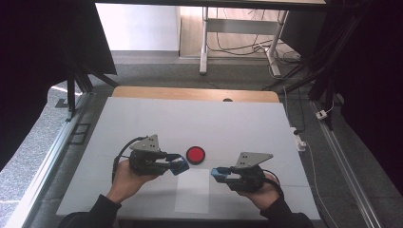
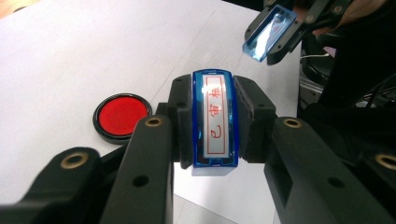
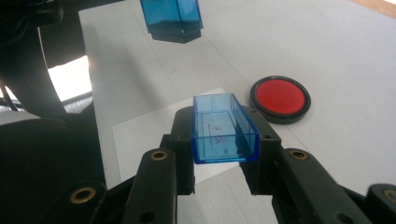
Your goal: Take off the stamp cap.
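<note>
My left gripper (image 1: pixel 177 166) (image 2: pixel 214 95) is shut on a blue stamp (image 1: pixel 180 166) (image 2: pixel 214 122), held above the table; its white face with red characters is turned toward the camera. My right gripper (image 1: pixel 219 174) (image 3: pixel 219 119) is shut on the stamp's clear blue cap (image 1: pixel 217 173) (image 3: pixel 223 129), its hollow side up. Stamp and cap face each other a short way apart. In the right gripper view the stamp (image 3: pixel 172 17) hangs at the top; in the left gripper view the cap (image 2: pixel 270 31) is at the upper right. A round red ink pad (image 1: pixel 195 155) (image 2: pixel 121 115) (image 3: pixel 280 99) lies open on the table between and beyond the grippers.
A white sheet of paper (image 1: pixel 192 192) (image 3: pixel 149 135) lies on the white table (image 1: pixel 142 118) near the front edge, below the two grippers. A wooden strip (image 1: pixel 190 93) runs along the table's far edge. Cables and desk legs stand on the floor beyond.
</note>
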